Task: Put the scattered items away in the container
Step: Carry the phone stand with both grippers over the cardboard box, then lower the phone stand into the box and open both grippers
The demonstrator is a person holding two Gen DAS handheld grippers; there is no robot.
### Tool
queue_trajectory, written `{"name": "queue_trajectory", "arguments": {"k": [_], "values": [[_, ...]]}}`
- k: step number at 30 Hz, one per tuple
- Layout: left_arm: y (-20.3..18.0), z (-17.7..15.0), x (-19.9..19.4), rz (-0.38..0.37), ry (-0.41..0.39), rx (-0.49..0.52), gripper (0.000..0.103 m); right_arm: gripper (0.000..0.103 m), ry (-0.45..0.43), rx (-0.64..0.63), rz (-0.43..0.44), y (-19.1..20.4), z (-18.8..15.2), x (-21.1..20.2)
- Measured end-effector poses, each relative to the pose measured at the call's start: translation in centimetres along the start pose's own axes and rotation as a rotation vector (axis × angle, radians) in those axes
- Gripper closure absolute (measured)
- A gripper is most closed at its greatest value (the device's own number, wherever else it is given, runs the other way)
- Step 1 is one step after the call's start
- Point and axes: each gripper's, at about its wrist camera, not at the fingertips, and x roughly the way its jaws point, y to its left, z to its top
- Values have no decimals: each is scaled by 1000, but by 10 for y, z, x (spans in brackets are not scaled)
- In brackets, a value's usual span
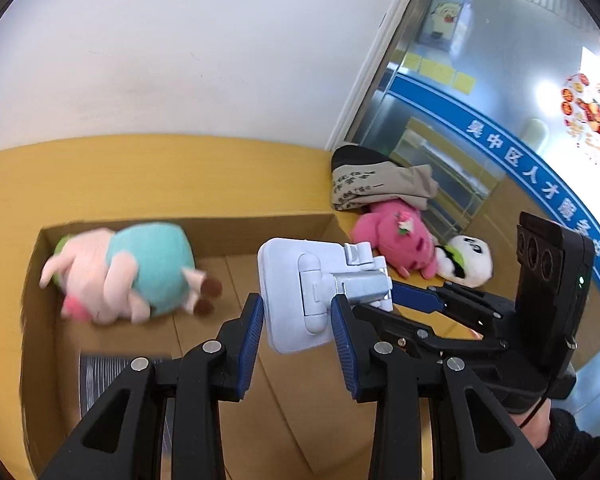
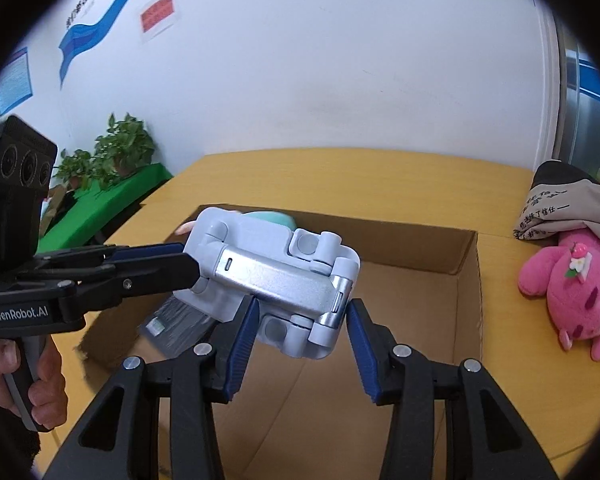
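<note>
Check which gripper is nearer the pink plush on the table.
Right. The right gripper is over the cardboard box on the side toward the pink plush, which lies on the table outside the box's right wall. The left gripper is farther left.

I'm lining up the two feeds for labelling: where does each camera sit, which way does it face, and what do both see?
Left wrist: on the left hand-held gripper, looking along its fingers into the cardboard box; its pads flank the grey folding phone stand, and the right hand-held gripper enters from the right.
Right wrist: on the right hand-held gripper, facing the box and white wall; the left hand-held gripper and the person's left hand show at left.
Shared: stand, box, pink plush.
</note>
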Motion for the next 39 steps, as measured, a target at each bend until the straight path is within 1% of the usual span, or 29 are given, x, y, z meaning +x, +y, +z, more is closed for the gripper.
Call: {"name": "queue_trajectory", "arguments": {"k": [5, 8, 10, 13, 15, 18, 20, 21, 22, 23, 24, 25, 26, 27, 28, 29, 31, 32, 33, 35, 36, 38, 39], "values": [[19, 32, 66, 21, 68, 9, 66, 58, 59, 95, 0, -45, 18, 53], [35, 41, 108, 27, 130, -11, 66, 58, 96, 117, -28, -67, 27, 79], [46, 42, 135, 33, 173, -29, 66, 58, 130, 134, -43, -81, 33, 97], [59, 38, 167, 43, 233, -83, 66, 58, 194, 166, -59, -97, 36, 123], [66, 33, 186, 74, 279, -96, 66, 58, 252, 195, -66, -104, 32, 142], [68, 28, 203, 87, 312, -99, 67, 59, 343, 198, -102, -107, 25, 167], [69, 26, 208, 98, 317, -102, 69, 59, 375, 218, -117, -111, 19, 178], [69, 26, 209, 101, 325, -107, 69, 60, 376, 216, -126, -111, 17, 181], [70, 26, 209, 104, 333, -110, 69, 64, 374, 214, -136, -110, 17, 181], [69, 27, 207, 108, 339, -106, 65, 64, 373, 213, -141, -109, 16, 180], [68, 27, 203, 108, 340, -104, 59, 64, 371, 215, -136, -108, 15, 178], [66, 27, 194, 104, 330, -102, 55, 64, 361, 219, -125, -107, 14, 172], [64, 28, 184, 104, 311, -96, 46, 58, 342, 226, -108, -105, 13, 162], [62, 29, 172, 110, 289, -86, 34, 56, 322, 228, -101, -103, 11, 151], [59, 31, 156, 126, 255, -73, 26, 53, 295, 221, -99, -99, 10, 137], [55, 32, 137, 144, 210, -61, 17, 39, 264, 206, -96, -92, 9, 119], [49, 32, 95, 163, 120, -52, 11, 23, 198, 182, -94, -76, 4, 82], [45, 31, 73, 164, 73, -50, 4, 23, 157, 179, -98, -67, 1, 61], [36, 28, 52, 171, 30, -43, 0, 23, 117, 179, -108, -57, -2, 42], [11, 16, 10, 205, -52, -8, 0, 23, 46, 148, -121, -36, -11, 9], [-1, 8, -7, 226, -76, 13, 0, 23, 17, 119, -136, -25, -17, -6], [-24, -15, -35, 283, -118, 64, 0, 23, -21, 77, -197, -6, -31, -32], [-32, -25, -45, 307, -132, 77, 0, 23, -34, 71, -204, 1, -38, -43]]}}
